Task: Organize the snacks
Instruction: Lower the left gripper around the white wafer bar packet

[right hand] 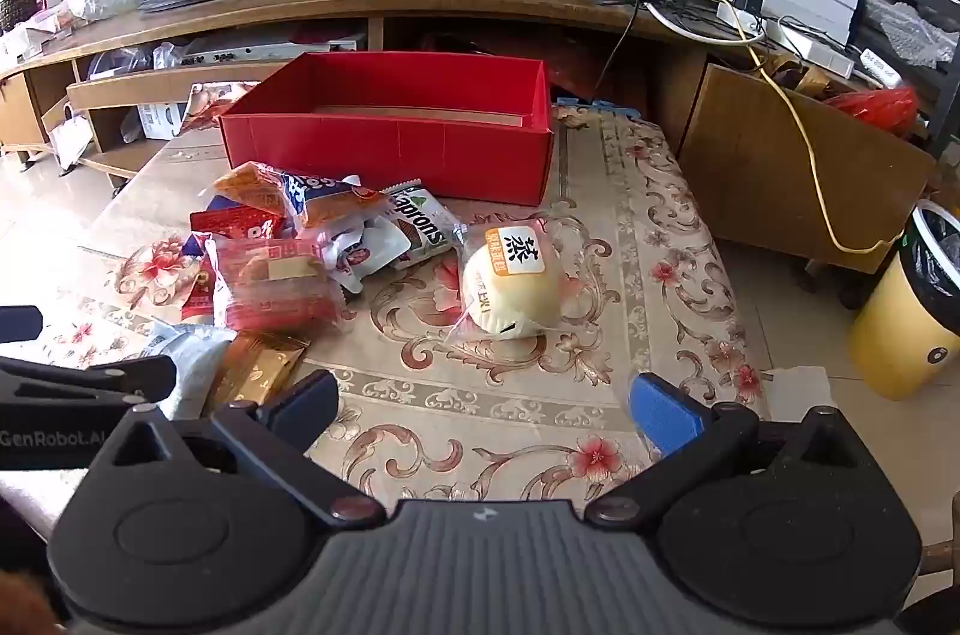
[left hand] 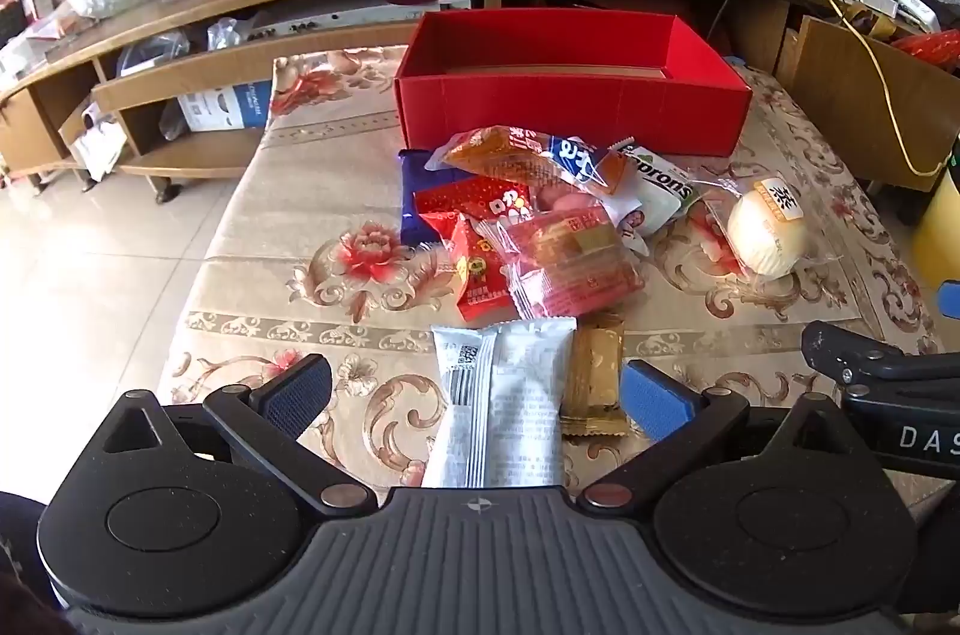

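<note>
Both the left tool and right tool are held released. A white foil snack packet lies between the left fingers. Snacks are piled at 6 o'clock of the open red cardboard box, whose far wall sits near the floral-clothed bench's far edge; bare cloth is seen under the right tool.

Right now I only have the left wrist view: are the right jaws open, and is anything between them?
Observer: The right gripper is open, with only bare tablecloth between its jaws.
Operator: What lies ahead of it?
Observer: The round bun in its clear wrapper, almost straight ahead, right of the snack pile.
Operator: Anything on the floor that side?
Observer: A yellow bin with a black liner stands beside the table.
</note>
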Tool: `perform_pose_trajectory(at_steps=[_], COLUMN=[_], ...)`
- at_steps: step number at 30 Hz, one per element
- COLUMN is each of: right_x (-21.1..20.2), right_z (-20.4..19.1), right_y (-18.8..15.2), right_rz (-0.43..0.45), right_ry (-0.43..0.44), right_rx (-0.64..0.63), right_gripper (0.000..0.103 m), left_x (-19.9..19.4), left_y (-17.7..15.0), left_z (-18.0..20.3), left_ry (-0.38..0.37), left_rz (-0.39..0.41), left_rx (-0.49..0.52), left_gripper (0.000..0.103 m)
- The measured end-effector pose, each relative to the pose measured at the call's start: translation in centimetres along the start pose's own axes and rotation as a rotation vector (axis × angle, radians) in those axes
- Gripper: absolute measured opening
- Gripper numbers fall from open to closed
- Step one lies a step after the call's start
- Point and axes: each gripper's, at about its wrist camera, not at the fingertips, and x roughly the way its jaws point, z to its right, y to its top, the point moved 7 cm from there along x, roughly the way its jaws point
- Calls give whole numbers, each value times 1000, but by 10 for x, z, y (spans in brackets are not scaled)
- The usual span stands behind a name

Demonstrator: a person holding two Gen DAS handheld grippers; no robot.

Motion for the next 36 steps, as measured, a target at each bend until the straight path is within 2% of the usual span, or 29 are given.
perform_pose_trajectory(at_steps=[13,23,36], right_x=[4,6,14], right_z=[-1,-3,-5], right_y=[-7,-5,-8], right_rz=[-17,-37,-62], right_ry=[-2,5,7], right_rx=[-17,-21,-29], right_gripper=[102,102,102], left_x=[9,20,27], left_y=[-8,-19,-20], left_z=[1,-7,-4], left_ry=[2,15,21], left_rz=[-40,-110,-136], left_rx=[5,-24,-12], left_gripper=[103,103,103])
